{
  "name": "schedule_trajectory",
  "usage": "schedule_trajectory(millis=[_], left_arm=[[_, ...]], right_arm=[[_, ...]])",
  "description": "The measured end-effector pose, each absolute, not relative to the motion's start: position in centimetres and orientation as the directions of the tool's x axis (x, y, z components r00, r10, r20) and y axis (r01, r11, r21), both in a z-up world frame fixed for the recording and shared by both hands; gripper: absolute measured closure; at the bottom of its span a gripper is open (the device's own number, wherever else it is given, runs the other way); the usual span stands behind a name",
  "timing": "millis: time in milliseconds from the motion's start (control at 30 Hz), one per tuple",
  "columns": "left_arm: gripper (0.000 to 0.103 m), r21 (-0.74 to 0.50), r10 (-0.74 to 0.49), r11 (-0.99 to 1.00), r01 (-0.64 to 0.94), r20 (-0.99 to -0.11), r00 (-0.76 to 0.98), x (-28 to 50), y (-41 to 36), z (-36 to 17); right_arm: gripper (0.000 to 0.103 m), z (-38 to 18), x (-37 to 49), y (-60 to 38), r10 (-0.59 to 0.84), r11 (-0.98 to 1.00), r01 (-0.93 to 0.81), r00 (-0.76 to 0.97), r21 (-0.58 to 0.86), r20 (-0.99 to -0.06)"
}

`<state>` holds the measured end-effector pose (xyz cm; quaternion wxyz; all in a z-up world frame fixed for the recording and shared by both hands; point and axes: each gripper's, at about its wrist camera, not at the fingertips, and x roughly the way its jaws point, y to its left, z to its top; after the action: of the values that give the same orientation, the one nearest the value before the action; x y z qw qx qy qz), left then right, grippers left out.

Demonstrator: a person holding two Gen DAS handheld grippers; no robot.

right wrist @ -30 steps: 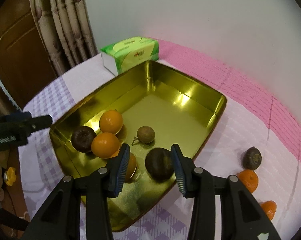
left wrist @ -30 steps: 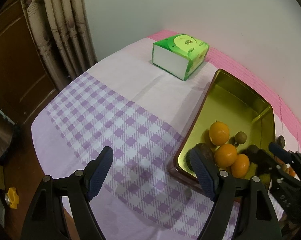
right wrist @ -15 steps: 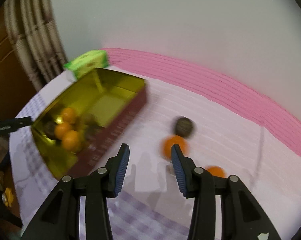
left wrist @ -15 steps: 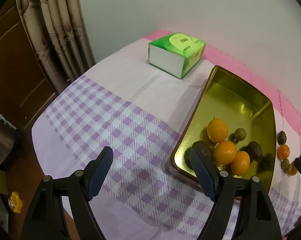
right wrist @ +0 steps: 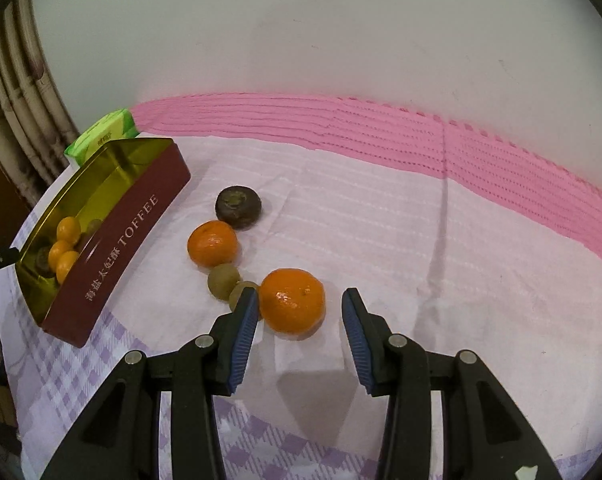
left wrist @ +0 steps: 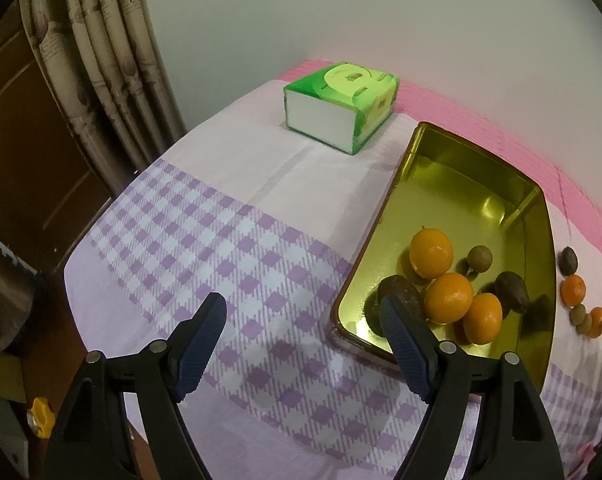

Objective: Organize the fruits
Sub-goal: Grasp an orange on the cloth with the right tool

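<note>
A gold-lined tin (left wrist: 453,184) marked TOFFEE on its maroon wall (right wrist: 121,248) holds three oranges (left wrist: 448,298), two dark fruits (left wrist: 511,291) and a small brown one (left wrist: 480,258). Right of the tin, loose fruit lies in a row on the cloth: a dark fruit (right wrist: 238,207), an orange (right wrist: 212,243), two small green-brown fruits (right wrist: 223,276) and a second orange (right wrist: 292,312). My right gripper (right wrist: 299,300) is open, and this second orange sits just ahead between its fingertips, untouched. My left gripper (left wrist: 299,306) is open and empty over the checked cloth by the tin's near corner.
A green tissue pack (left wrist: 341,108) stands behind the tin near the wall. A curtain (left wrist: 101,60) and a wooden door are at the left, past the table's edge. A pink strip of cloth (right wrist: 381,124) runs along the wall.
My right gripper swung from above the tin to the right, over the loose fruit on the cloth, and rolled. The left gripper stayed where it was.
</note>
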<state>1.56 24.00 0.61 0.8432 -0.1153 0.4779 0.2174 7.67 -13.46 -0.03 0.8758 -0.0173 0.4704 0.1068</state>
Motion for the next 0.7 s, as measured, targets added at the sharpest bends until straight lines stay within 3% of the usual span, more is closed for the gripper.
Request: schedule_trajectory(millis=[400,700], left_arm=[[0.024,0.040,0.269,0.891,-0.452,-0.849,0.455,1.9,23.3,0.4],[0.024,0.059,0.280,0.899,-0.433,-0.839,0.466,2.0,22.7,0.5]], right_arm=[[0.062,-1.7,8.5,-13.5,0.191,0.974,-0.208,0.528,0.092,-0.827],[0.062,-2.1,9.1,-14.6,0.264,0.963,-0.185,0.517,0.195,-0.814]])
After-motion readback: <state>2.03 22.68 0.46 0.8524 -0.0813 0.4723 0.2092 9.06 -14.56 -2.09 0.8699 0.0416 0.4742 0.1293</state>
